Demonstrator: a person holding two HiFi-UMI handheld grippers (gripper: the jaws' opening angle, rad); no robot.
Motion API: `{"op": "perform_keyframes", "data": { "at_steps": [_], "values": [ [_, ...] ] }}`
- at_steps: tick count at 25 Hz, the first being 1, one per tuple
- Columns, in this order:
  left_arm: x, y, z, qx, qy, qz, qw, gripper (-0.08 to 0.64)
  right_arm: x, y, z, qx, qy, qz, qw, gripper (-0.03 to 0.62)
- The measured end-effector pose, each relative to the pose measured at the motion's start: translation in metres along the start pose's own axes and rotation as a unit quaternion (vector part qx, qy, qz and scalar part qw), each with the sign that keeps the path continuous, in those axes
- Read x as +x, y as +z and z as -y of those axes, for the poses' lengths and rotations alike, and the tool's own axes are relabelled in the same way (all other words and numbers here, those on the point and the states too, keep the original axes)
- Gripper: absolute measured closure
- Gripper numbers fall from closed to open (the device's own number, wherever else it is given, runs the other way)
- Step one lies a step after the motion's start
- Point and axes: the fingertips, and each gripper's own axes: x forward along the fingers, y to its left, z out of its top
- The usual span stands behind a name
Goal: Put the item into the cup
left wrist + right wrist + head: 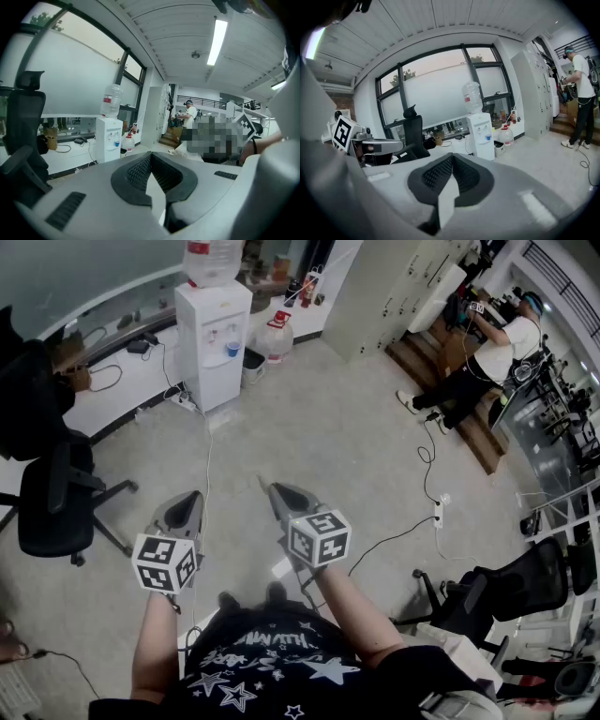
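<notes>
No cup and no item for it show in any view. My left gripper and my right gripper are held side by side over the grey floor, pointing away from my body, each with its marker cube towards me. In the left gripper view the left gripper has its jaws closed tip to tip with nothing between them. The right gripper view shows my right gripper shut the same way, also empty.
A white water dispenser stands ahead by a white desk. A black office chair is at my left and another chair at my right. A power strip and cables lie on the floor. A person stands far right.
</notes>
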Motion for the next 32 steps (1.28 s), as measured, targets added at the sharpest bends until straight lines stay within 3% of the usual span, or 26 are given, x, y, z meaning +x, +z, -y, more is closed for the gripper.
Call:
{"op": "perform_keyframes", "data": {
  "at_steps": [5, 18, 32],
  "values": [
    [-0.004, -0.007, -0.008, -0.023, -0.005, -0.005, 0.9997, 0.555, 0.003, -0.004, -0.004, 0.009, -0.009, 0.003, 1.0, 0.591],
    [-0.021, -0.023, -0.019, -0.029, -0.03, -0.008, 0.9991, 0.555, 0.006, -0.023, -0.029, 0.021, -0.028, -0.002, 0.999, 0.591],
    [0.015, -0.028, -0.051, -0.047, 0.005, -0.021, 0.9987, 0.555, 0.066, -0.019, 0.006, 0.031, 0.002, -0.022, 0.999, 0.591]
  ]
}}
